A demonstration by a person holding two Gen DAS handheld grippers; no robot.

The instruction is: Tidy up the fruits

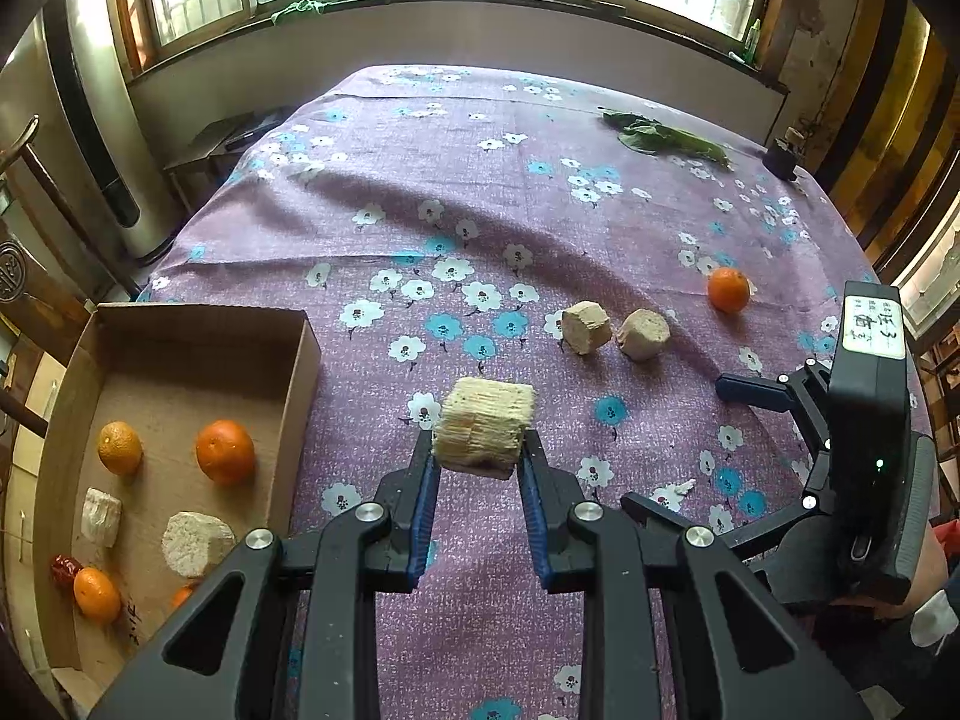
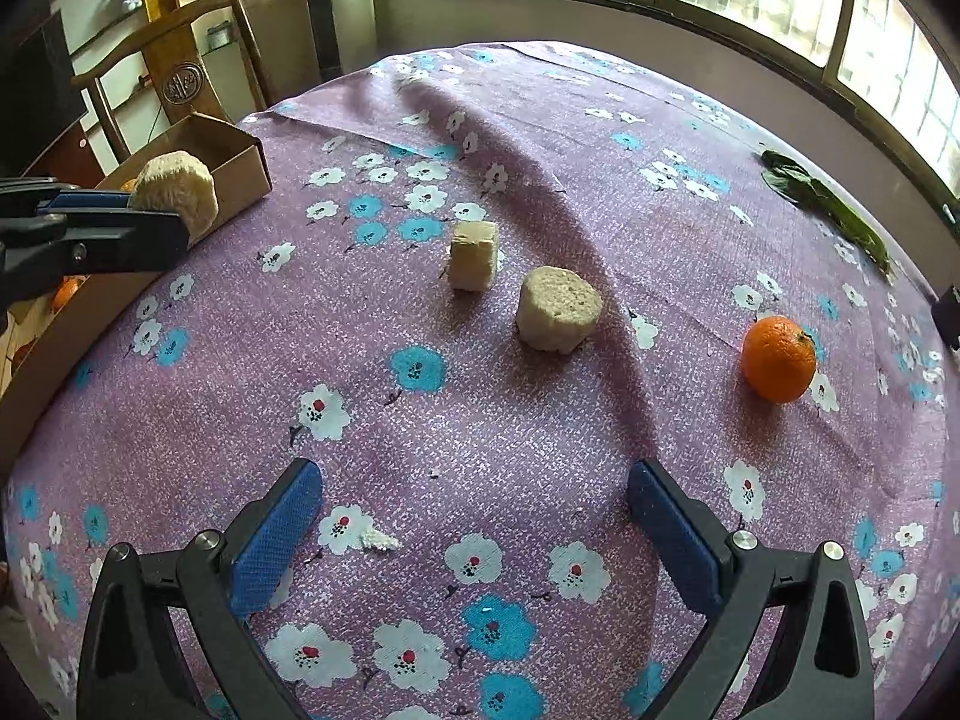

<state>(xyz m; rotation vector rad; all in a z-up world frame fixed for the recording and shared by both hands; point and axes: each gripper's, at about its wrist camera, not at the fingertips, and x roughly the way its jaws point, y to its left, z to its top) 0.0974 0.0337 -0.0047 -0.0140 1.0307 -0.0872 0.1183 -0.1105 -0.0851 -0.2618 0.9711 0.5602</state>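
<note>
My left gripper (image 1: 480, 456) is shut on a pale fibrous chunk (image 1: 483, 435), held above the flowered cloth just right of a cardboard box (image 1: 198, 315). In the box lie several oranges (image 1: 225, 450) and pale chunks (image 1: 195, 543). In the right wrist view my right gripper (image 2: 474, 480) stands wide open over bare cloth, with nothing between its fingers. Beyond it rest two more chunks, a squarish one (image 2: 474, 255) and a round one (image 2: 558, 309). An orange (image 2: 779, 358) sits to their right. The left gripper (image 2: 150, 204) shows there at the left edge with its chunk (image 2: 177, 186).
A leafy green (image 2: 822, 204) lies at the table's far right, near a small dark object (image 1: 780, 159). A white crumb (image 2: 378, 540) lies by the right gripper's left finger. A wooden chair (image 2: 180, 78) stands behind the box. A red date (image 1: 65, 570) lies in the box.
</note>
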